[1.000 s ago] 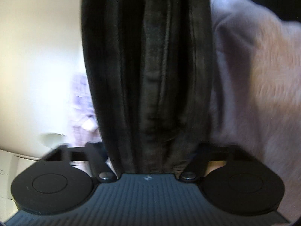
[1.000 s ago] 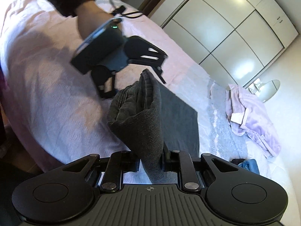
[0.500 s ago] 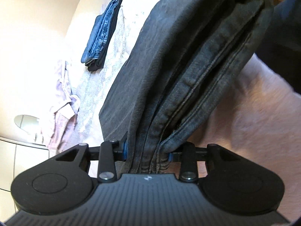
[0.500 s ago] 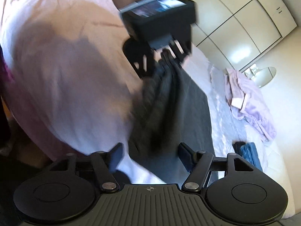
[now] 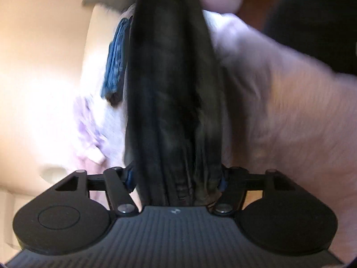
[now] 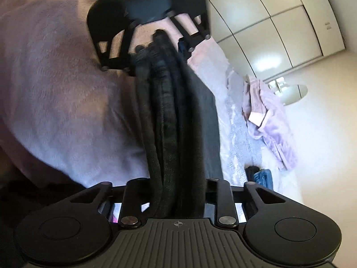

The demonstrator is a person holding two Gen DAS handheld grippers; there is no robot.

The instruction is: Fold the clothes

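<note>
Between the two grippers hangs one pair of dark grey denim jeans, folded into a thick bundle of layers and stretched above the pale pink textured bedspread. Two grippers counted. Right gripper: jaws closing, the bundle's near end filling the gap between them, pads hidden behind the cloth, fabric pinched. Left gripper: jaws opening, yet the other end of the bundle sits wedged between its blue-tipped fingers and looks held (seen also from the right wrist view, where it grips the far end).

Other clothes on the bed: one folded stack of blue jeans with a darker item beneath it, and one crumpled lilac garment, both well apart from the held pair. White wardrobe doors stand beyond the bed. No containers in view.

Against half a second earlier: the right gripper's jaws stood wide and clear of the fabric; now they hold it. In the left view the jeans then slanted; now they run straight ahead, much blurred.
</note>
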